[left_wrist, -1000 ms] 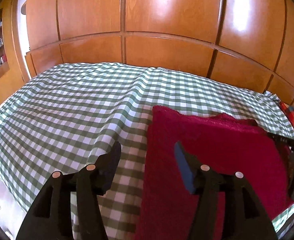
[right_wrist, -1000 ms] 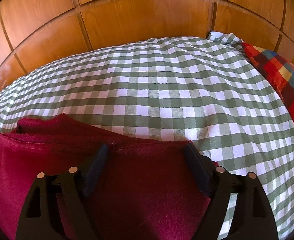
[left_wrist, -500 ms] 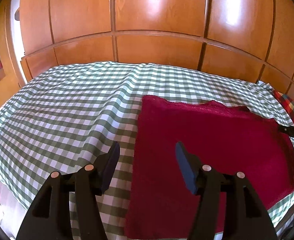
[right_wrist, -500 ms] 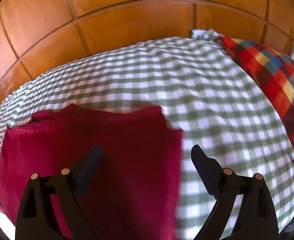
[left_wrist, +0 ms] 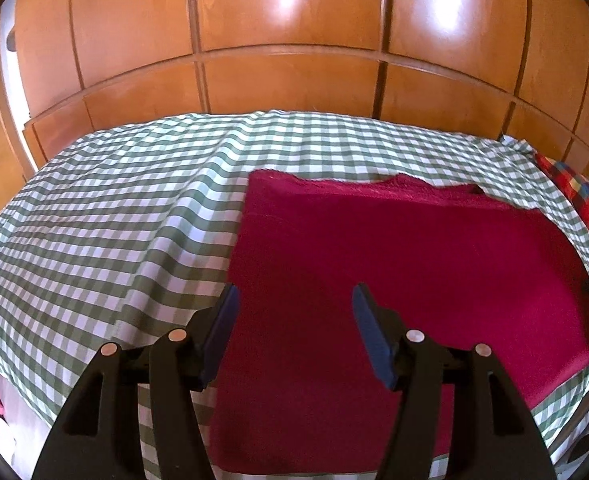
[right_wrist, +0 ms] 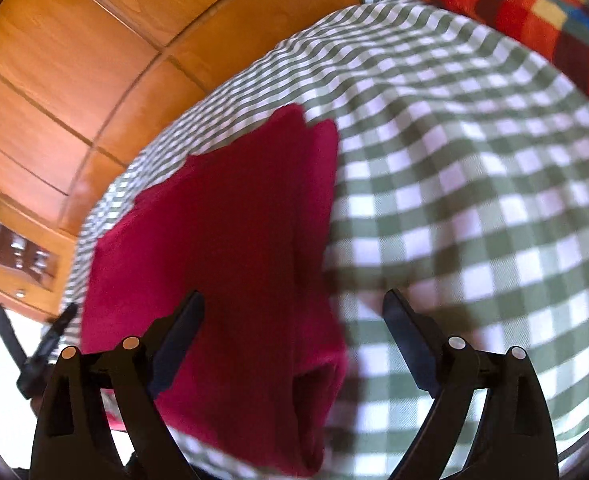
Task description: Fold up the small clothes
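Note:
A dark red garment [left_wrist: 394,280] lies folded flat on the green-and-white checked bedspread [left_wrist: 114,220], near the front edge. My left gripper [left_wrist: 294,304] is open and empty, held above the garment's left half. In the right wrist view the garment [right_wrist: 222,240] shows as a tilted rectangle with layered edges at its near right corner. My right gripper [right_wrist: 294,312] is open and empty, above the garment's right edge, apart from the cloth. The left gripper's tip [right_wrist: 54,332] shows at the far left of that view.
Wooden wardrobe panels [left_wrist: 286,60] stand behind the bed. A red, yellow and blue checked pillow [right_wrist: 534,12] lies at the bed's right end, also seen in the left wrist view [left_wrist: 586,204]. A shelf with small items [right_wrist: 18,248] is at the left.
Both grippers have pulled back and up from the garment. The right gripper has swung and tilted, so its view is rotated. The garment lies where it was, released.

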Demonstrator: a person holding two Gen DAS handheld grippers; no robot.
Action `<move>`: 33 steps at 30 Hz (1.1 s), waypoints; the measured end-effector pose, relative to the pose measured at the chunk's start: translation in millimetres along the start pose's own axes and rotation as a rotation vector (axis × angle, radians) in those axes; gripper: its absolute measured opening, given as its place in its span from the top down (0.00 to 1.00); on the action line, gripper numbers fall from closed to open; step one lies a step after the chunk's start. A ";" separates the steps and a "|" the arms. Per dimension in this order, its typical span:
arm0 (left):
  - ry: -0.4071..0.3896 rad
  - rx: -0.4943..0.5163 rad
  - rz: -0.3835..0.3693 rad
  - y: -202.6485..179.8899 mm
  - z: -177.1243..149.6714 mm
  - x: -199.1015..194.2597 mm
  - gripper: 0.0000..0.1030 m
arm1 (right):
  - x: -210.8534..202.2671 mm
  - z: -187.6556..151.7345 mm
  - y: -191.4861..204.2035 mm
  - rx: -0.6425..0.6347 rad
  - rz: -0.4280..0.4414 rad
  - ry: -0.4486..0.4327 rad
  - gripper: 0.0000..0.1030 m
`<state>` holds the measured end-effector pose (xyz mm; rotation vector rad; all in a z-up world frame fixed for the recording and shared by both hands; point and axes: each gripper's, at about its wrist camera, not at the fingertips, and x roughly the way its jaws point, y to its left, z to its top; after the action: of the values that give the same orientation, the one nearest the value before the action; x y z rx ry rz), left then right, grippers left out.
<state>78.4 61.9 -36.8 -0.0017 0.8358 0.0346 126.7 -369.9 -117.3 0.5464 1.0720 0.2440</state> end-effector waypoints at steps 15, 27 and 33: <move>0.057 0.062 -0.019 -26.6 -3.8 22.2 0.43 | 23.4 -10.5 33.8 -0.104 0.052 0.070 0.45; 0.111 -0.125 -0.301 26.6 3.4 12.9 0.69 | -14.3 7.6 127.3 -0.286 0.132 -0.013 0.71; 0.165 -0.243 -0.438 70.1 -15.7 14.3 0.75 | -5.0 10.8 216.8 -0.441 0.227 -0.006 0.72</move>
<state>74.1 132.1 -57.1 -0.4206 0.9763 -0.2802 149.1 -192.8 6.2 0.2689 0.9131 0.6604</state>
